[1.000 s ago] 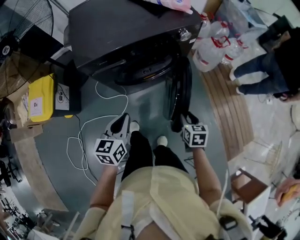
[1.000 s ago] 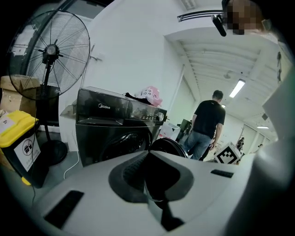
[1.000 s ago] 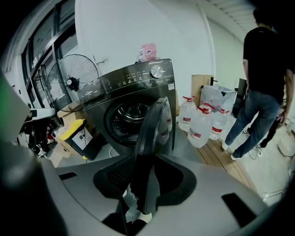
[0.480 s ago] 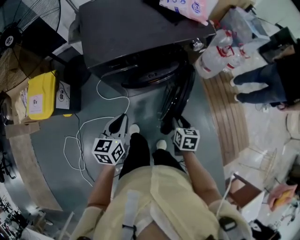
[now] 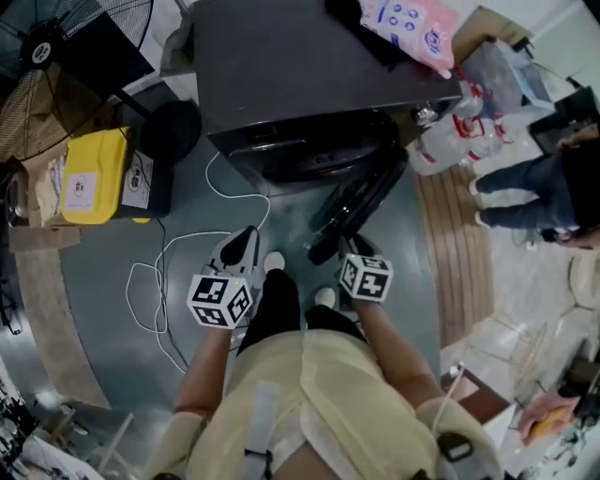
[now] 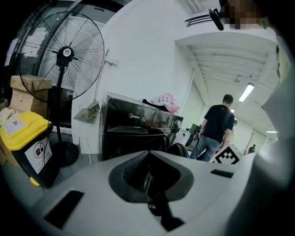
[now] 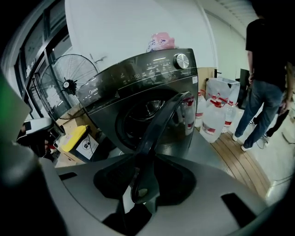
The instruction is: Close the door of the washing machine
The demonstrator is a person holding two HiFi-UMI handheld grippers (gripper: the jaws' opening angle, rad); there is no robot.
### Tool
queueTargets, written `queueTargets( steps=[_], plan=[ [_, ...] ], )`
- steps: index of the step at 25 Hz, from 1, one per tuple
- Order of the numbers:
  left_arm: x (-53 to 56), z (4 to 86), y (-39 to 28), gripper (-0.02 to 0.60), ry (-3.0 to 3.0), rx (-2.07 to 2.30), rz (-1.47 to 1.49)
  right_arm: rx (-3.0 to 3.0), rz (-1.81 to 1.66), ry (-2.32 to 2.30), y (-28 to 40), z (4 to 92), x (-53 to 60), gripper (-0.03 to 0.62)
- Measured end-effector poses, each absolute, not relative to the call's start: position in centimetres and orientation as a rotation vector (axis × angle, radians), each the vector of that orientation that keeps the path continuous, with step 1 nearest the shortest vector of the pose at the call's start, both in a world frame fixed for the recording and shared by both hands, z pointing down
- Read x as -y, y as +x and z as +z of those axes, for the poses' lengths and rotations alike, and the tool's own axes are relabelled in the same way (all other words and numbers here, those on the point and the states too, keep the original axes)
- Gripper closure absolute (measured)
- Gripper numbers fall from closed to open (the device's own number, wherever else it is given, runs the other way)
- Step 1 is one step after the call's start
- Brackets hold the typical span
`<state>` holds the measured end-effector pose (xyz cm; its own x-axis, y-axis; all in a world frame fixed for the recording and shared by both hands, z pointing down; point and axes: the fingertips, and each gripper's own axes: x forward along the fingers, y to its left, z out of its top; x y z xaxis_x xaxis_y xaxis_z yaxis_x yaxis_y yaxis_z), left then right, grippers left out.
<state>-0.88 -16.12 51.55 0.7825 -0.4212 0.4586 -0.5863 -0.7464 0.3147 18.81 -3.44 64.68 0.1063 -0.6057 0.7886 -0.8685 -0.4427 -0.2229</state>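
Observation:
A dark front-loading washing machine (image 5: 319, 84) stands ahead of me. Its round door (image 5: 361, 202) hangs open at a slant, hinged on the right of the drum opening (image 5: 314, 155). My right gripper (image 5: 349, 246) is shut on the door's free edge; its jaws have just closed a little further. In the right gripper view the door's rim (image 7: 161, 124) runs down between the jaws of my right gripper (image 7: 140, 184). My left gripper (image 5: 239, 248) hovers to the left of the door, shut and holding nothing. In the left gripper view that gripper (image 6: 150, 182) points at the machine (image 6: 133, 133).
A yellow bin (image 5: 92, 176) and a standing fan (image 5: 56, 56) are at the left. A white cable (image 5: 178, 262) loops over the grey floor. Water bottles (image 5: 450, 141) and a standing person (image 5: 534, 187) are at the right. A pink bag (image 5: 412, 23) lies on the machine.
My right gripper has moved left with the door's edge, and the door has swung from straight out to a slant toward the drum opening. My left gripper shifted a little alongside.

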Motion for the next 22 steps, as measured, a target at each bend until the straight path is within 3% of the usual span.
queueTargets(
  steps=[22],
  plan=[
    [22.0,53.3,-6.4,0.578,2.449,0.856,0.484,1.482,1.298,2.129,16.0,65.1,13.3,0.468]
  ],
)
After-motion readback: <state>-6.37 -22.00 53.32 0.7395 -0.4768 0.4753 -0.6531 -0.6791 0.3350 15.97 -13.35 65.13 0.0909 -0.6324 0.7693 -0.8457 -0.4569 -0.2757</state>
